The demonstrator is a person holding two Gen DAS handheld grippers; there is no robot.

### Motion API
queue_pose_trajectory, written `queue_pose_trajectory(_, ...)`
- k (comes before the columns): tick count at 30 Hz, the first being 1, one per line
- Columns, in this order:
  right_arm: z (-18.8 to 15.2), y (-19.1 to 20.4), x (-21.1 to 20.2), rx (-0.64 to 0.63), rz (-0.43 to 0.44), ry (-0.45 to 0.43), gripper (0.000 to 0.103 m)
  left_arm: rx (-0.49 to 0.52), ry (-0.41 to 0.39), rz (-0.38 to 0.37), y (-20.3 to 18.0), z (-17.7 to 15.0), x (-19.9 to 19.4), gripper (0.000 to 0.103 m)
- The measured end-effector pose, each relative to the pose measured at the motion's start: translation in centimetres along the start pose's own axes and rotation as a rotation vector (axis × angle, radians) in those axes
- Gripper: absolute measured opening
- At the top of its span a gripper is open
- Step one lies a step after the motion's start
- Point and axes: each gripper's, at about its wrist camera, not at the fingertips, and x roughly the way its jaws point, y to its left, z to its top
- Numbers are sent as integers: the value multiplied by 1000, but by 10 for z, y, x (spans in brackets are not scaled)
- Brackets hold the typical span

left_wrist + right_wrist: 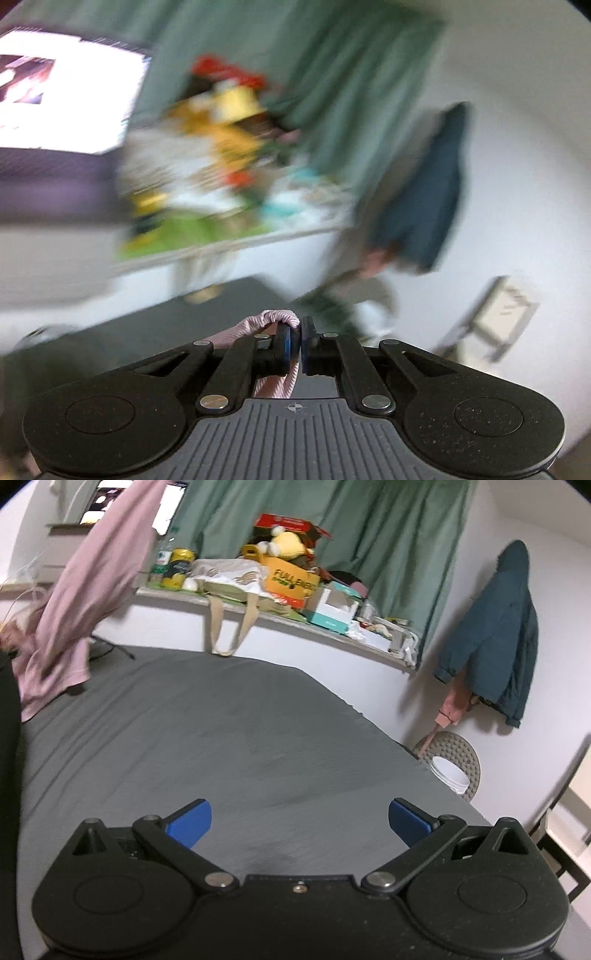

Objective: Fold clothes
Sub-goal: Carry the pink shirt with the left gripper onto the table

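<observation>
— the left gripper [300, 341] is clenching a ribbed edge of the pink garment [70, 602], and it's dangling high at the far left over the grey bed sheet [240, 731]

— the right gripper [299, 821] is gaping, holding nothing; i'd say it should be catching the opposite edge so the cloth is spreading flat, not bunching, before folding

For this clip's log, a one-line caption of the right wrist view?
Open right gripper hovers over the grey bedsheet while a pink garment hangs lifted at left.
</observation>
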Motion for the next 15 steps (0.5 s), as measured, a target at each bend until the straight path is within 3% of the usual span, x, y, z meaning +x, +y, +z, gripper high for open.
queue_pose_trajectory(4,2,-19,-3,73,-47,-23,103,49,-21,-228,-85,7,25,5)
queue_pose_trajectory(8,6,-47,-16,188,-101,-99,103,118,86,-333,-133,-29,69,5)
queue_pose_trajectory(11,4,-68,-25,263,-120,-139,103,90,251,-297,-136,-83,113,5)
queue_pose_trajectory(15,-2,-86,-23,289,-141,-112,103,81,475,-227,-127,-178,169,5)
